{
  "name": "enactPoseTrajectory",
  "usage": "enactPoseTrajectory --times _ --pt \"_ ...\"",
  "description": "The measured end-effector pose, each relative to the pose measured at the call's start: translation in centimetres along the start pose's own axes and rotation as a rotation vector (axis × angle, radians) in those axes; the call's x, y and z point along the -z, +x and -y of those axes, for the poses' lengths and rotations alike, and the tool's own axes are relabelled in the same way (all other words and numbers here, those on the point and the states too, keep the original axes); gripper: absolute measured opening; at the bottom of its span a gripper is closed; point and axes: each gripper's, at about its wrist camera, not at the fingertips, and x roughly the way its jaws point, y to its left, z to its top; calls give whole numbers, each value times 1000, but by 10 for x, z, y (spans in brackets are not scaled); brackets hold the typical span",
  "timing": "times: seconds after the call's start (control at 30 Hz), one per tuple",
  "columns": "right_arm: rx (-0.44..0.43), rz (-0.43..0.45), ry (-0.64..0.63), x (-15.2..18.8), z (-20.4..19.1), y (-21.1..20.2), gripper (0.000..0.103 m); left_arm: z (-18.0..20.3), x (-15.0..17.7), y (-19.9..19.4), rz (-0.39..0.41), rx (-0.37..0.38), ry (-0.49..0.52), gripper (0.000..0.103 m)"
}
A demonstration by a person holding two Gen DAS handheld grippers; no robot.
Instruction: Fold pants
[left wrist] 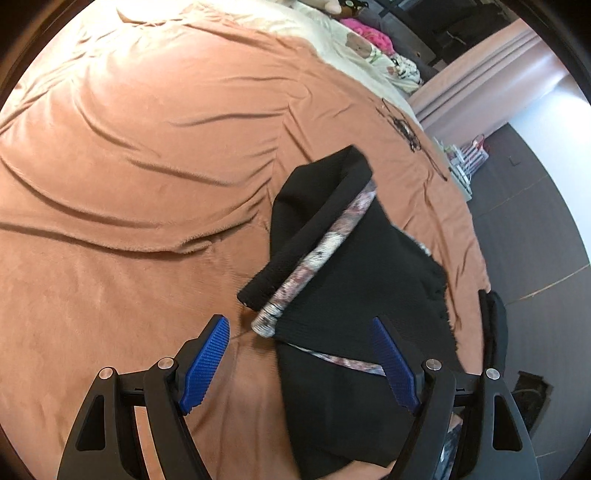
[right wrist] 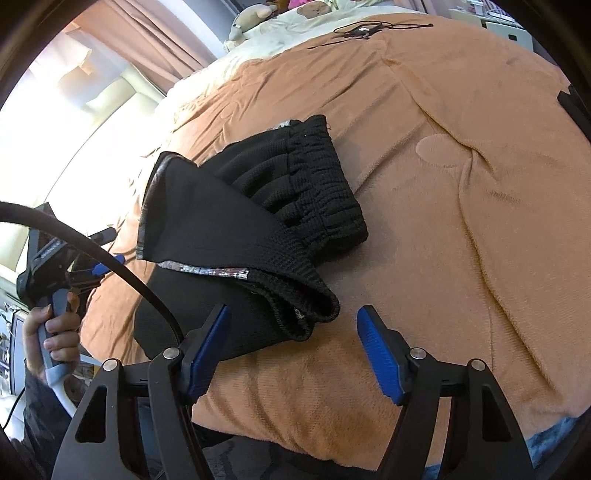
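Observation:
Black pants (left wrist: 354, 280) with a patterned side stripe lie folded in layers on the orange blanket (left wrist: 147, 166). In the right wrist view the pants (right wrist: 236, 236) show the gathered waistband at the far end and folded cuffs near my fingers. My left gripper (left wrist: 301, 354) is open and empty, hovering just above the near end of the pants. My right gripper (right wrist: 293, 343) is open and empty, just short of the folded cuff edge. The left gripper (right wrist: 98, 271), held in a hand, shows at the left of the right wrist view.
The bed's right edge drops to a dark floor (left wrist: 535, 221). A cream sheet with soft toys (left wrist: 354, 44) lies at the bed's head. Black cables (right wrist: 362, 29) rest on the far blanket. Curtains (right wrist: 129, 48) and a bright window stand to the left. A black cable (right wrist: 110, 264) crosses the view.

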Motion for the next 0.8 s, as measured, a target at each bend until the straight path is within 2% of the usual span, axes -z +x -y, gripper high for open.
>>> enactPoseTrajectory --times 0.1,0.23,0.3,0.33,0.37,0.4,0.43,0.47,0.5,0.53,0.57,0.67,0.8 --pt "8 -5 -2 1 -1 1 70 -5 -3 16 -12 -20 22 80" --pt "15 -4 -5 1 -2 1 65 -9 -8 27 9 -46 66 80" --pt "21 1 -10 1 -3 1 65 -11 -11 30 9 -46 81 76" --pt "24 7 -16 1 -4 1 60 -10 -12 31 11 -54 90 64" --pt "26 11 -22 1 -5 0 54 -9 -13 33 8 -63 96 48" --pt "28 14 -26 0 -4 0 51 -9 -14 34 0 -61 97 39" --pt "32 19 -28 0 -3 0 44 -9 -16 35 -11 -52 96 23" --pt "36 23 -29 0 -3 0 33 -7 -16 34 -18 -39 96 17" --pt "37 26 -28 0 -1 0 27 -5 -16 31 -16 -36 100 14" --pt "35 27 -26 -1 0 0 16 0 -17 27 -10 -33 111 13" --pt "32 30 -27 -1 1 -1 9 6 -17 23 -4 -23 121 12" --pt "17 55 -36 0 2 -6 7 21 -23 11 10 33 134 11" --pt "5 65 -38 -1 7 -9 7 48 -37 -5 51 69 158 11"
